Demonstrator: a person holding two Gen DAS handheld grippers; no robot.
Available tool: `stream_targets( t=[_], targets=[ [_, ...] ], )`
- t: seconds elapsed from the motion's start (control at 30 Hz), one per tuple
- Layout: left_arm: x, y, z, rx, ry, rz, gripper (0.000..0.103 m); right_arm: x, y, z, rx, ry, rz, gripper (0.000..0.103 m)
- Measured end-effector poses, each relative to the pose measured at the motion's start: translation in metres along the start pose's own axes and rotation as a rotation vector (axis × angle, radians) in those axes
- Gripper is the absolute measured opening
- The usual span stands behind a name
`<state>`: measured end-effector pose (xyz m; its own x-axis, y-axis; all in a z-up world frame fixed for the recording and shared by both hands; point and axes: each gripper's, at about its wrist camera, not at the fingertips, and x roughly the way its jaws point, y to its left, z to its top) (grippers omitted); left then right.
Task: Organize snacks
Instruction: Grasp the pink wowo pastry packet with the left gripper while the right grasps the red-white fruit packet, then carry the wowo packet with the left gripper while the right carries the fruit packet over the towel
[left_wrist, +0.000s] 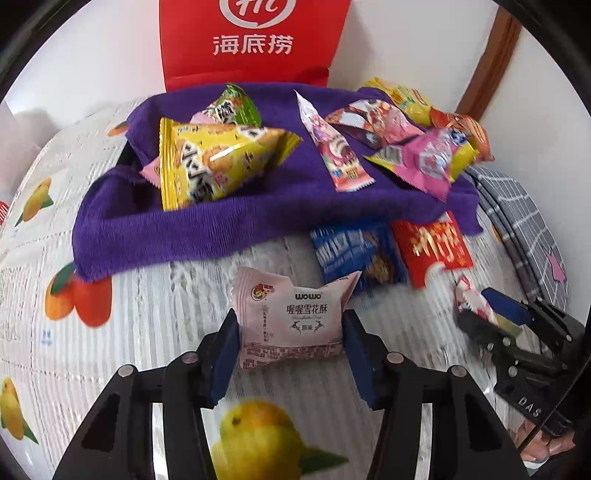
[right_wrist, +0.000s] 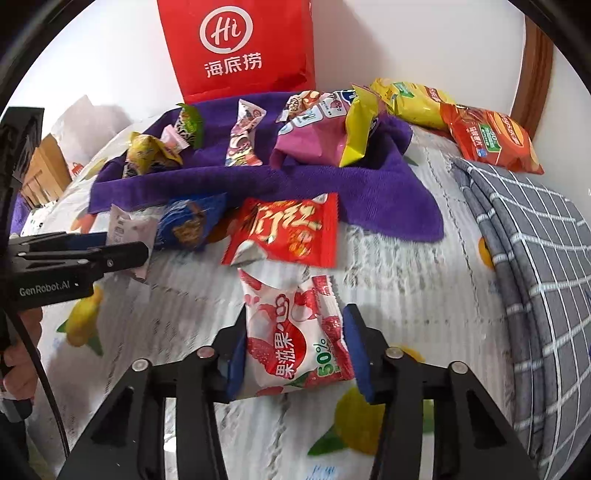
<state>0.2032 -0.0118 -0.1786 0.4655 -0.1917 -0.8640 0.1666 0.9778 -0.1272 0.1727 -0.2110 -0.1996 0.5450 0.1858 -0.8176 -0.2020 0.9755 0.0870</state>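
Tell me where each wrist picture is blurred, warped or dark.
Left wrist view: blue packet and red packet smeared by motion, pale pink packet in the left gripper sharp. Right wrist view: red-and-white pouch in the right gripper readable, tablecloth streaked. Both: fisheye bending, black corners.

The purple towel (left_wrist: 207, 236) is soft, napped cloth, matt and fuzzy, while the snack packets on it, like the yellow packet (left_wrist: 214, 162), are glossy, crinkled plastic film. The red bag (right_wrist: 240, 48) looks like smooth paper. The checked grey cushion (right_wrist: 535, 266) is matt woven fabric.
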Motion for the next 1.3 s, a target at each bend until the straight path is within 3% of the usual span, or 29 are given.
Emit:
stream_targets(
  t=[0.07,0.17,0.57,0.97,1.3],
  targets=[
    [-0.007,-0.001,-0.005,0.014,-0.004,0.006,0.051,-0.006,0.003,-0.003,0.0,-0.006,0.004,0.033],
    [-0.021,0.0,-0.01,0.013,-0.02,0.007,0.05,-0.012,0.006,-0.005,0.015,0.009,0.022,0.031],
    [-0.091,0.008,-0.014,-0.001,-0.129,0.023,0.051,-0.087,0.009,0.01,0.076,-0.117,0.026,0.03],
    [-0.137,0.012,0.053,0.038,-0.241,0.078,0.051,-0.121,0.015,0.096,0.102,-0.231,0.015,0.03],
    [-0.114,0.025,0.105,0.025,-0.253,0.105,0.051,-0.089,0.019,0.156,0.093,-0.244,0.038,0.031]
  ],
)
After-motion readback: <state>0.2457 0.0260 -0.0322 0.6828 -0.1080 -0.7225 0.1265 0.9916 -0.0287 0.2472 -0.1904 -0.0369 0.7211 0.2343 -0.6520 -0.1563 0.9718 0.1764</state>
